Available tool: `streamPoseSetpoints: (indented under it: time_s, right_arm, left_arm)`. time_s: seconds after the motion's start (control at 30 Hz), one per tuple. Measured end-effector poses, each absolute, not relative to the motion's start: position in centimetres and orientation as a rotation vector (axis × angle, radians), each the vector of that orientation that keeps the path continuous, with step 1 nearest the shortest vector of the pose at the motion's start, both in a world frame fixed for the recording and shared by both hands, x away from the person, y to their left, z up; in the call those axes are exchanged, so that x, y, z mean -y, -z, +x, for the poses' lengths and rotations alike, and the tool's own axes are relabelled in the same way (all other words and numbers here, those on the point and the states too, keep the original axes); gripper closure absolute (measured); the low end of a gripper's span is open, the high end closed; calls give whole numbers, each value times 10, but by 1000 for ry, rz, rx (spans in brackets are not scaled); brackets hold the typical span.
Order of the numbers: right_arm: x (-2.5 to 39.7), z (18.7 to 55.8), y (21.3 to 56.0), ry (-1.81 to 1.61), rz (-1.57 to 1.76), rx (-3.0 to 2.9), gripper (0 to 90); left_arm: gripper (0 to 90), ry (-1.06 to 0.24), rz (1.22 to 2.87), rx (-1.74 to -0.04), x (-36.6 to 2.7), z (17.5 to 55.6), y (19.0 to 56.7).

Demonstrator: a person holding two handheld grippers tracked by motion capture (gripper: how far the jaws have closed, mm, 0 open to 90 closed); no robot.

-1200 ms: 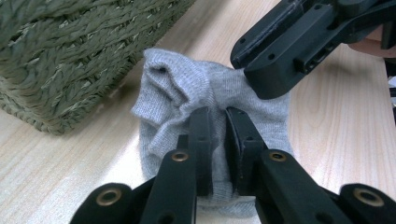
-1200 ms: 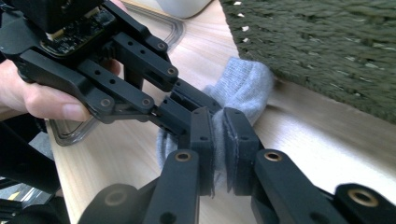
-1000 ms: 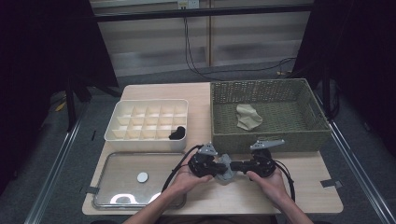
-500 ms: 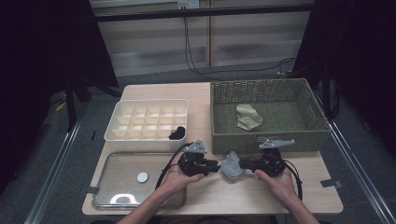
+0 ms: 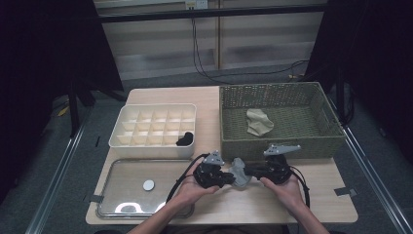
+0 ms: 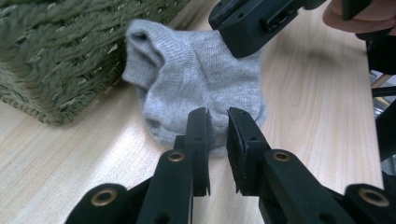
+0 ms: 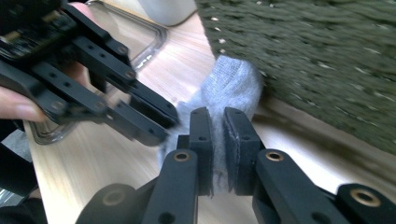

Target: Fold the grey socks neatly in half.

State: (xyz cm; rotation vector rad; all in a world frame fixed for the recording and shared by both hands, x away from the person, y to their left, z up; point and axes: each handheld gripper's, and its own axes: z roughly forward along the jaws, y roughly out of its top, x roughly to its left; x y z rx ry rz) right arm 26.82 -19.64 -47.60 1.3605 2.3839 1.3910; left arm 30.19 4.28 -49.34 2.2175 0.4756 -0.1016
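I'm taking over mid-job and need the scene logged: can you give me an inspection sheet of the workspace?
Surface: wooden table.
Job's things: grey sock on the table beside the wicker basket.
Clutter: beige cloth in the basket; compartment box holding a dark item; clear tray with a small disc.
Grippers: right gripper shut on the sock; left gripper slightly open at its edge.
Cables: black, trailing from both grippers.
Surroundings: dark floor, wall cables.

a woven basket (image 5: 280, 141) stands on the table (image 5: 321, 195) with a beige cloth (image 5: 258, 122) inside; left of the basket is a white divided box (image 5: 151, 141) holding something black (image 5: 184, 140), and further left and nearer, a clear tray (image 5: 126, 187) with a small white disc (image 5: 148, 185)
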Motion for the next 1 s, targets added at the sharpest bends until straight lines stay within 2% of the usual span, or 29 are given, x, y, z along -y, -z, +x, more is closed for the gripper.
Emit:
streamPoseSetpoints:
  time_s: [0.67,0.87,0.97,1.0]
  right_arm:
    - [183,261,492,-1408,1350,-2499,826]
    - [181,258,494,-1387,1336,-2509,829]
    - [178,257,495,-1380,1319,-2516,831]
    - [177,256,496,-1382,1307,-2523,832]
  left_arm:
    - [799,99,2232,-509,-44,303,496]
    - [799,118,2188,-549,-50,307,492]
    - [768,125,2168,-553,-52,308,487]
    - [733,111,2156,-544,-52,308,482]
